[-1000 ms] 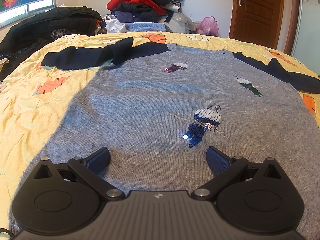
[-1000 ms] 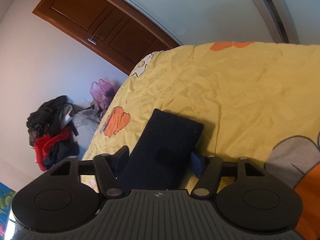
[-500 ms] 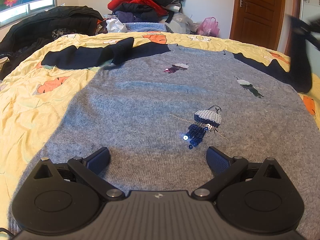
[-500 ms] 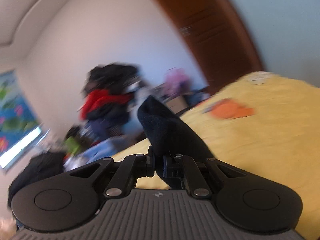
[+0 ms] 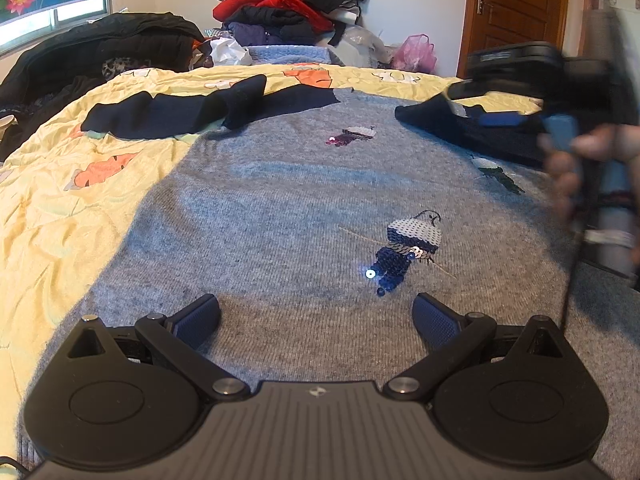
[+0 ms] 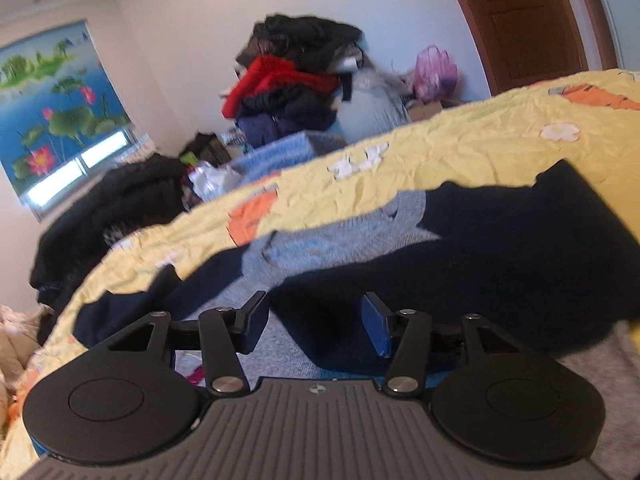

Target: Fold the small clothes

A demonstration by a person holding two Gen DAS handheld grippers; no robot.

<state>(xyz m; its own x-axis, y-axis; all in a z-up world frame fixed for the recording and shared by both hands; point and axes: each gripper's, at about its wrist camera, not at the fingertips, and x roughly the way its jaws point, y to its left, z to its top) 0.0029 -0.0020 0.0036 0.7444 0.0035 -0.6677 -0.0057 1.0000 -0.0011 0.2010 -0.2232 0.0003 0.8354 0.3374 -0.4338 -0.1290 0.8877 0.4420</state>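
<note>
A home bedroom: bed (image 5: 60,200), heaped clothes (image 5: 288,4), wooden door (image 5: 516,12).

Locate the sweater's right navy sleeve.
In the right wrist view, the navy sleeve lies folded across the grey sweater, just ahead of the open right hand-held gripper.

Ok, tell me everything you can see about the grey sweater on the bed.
The grey sweater is a fine knit with dark navy sleeves, lying flat on the yellow bedspread. Small sequinned figures decorate it, the nearest in blue and silver. One sleeve stretches sideways onto the bedspread; the other is folded across the body, lying between the right claw's parted fingers.
</note>
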